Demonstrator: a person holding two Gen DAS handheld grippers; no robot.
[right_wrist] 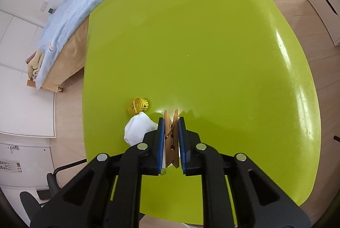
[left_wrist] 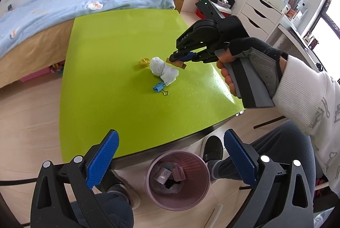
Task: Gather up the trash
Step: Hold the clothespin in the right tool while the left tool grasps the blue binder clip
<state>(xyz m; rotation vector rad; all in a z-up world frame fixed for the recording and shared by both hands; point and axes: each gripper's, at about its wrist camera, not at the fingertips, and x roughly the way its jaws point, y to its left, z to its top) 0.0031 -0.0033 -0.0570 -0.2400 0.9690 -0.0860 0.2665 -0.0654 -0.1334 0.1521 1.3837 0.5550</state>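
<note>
Four loose items sat on the green table (left_wrist: 119,41): a wooden clothespin (right_wrist: 171,138), a white crumpled cloth or tissue (left_wrist: 162,70), a rolled yellow tape measure (right_wrist: 139,105) and a blue binder clip (left_wrist: 159,87). We noted the right gripper (right_wrist: 171,138) clenched on the clothespin, blue pads pressing its two flat sides, with the peg's tips protruding forward between them. The gripper was pitched steeply down, which we judged suited pinching a thin, low-lying object from above; in the left wrist view the peg appeared at or just above the tabletop, touching the cloth's edge. The left gripper (left_wrist: 170,155) hung spread wide and empty past the near table edge, over the pink wastebasket (left_wrist: 180,202) on the floor, which already held some scraps in a bag. We read the bin's position beside the person's feet as keeping the carry short. Whether the peg had cleared the surface we could not tell.
</note>
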